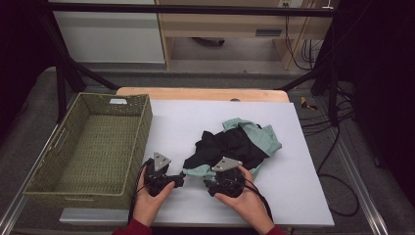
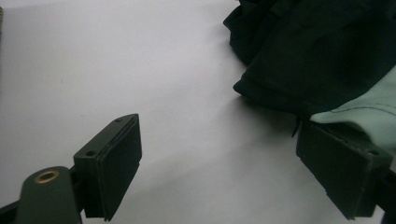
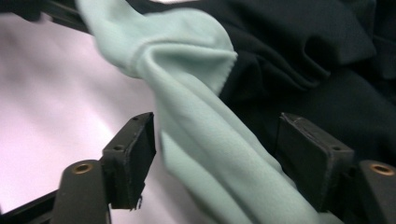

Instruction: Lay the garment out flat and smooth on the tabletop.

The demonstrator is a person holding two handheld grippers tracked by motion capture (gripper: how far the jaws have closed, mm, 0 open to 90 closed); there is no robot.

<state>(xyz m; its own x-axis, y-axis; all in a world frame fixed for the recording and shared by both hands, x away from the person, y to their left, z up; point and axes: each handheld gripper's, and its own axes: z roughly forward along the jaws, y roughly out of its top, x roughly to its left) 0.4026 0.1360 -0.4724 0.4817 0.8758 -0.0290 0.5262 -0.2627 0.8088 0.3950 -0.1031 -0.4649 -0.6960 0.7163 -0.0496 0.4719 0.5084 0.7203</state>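
Observation:
A crumpled pile of clothing lies on the white tabletop (image 1: 195, 120): a black garment (image 1: 230, 144) tangled with a mint-green one (image 1: 264, 137). My right gripper (image 1: 215, 172) is at the pile's near edge. In the right gripper view its jaws stand open (image 3: 215, 140) on either side of a mint-green fold (image 3: 205, 130), and the pads do not press on it. My left gripper (image 1: 178, 178) rests just left of the pile, its jaws wide open (image 2: 219, 154) over bare table. Its right pad (image 2: 336, 163) sits beside the mint-green hem (image 2: 369, 112) and the black cloth (image 2: 317, 51).
A green woven basket (image 1: 142, 142) stands at the table's left side, close to my left hand. Bare tabletop lies between the basket and the pile. Black frame legs and cables stand beyond the table's far and right edges.

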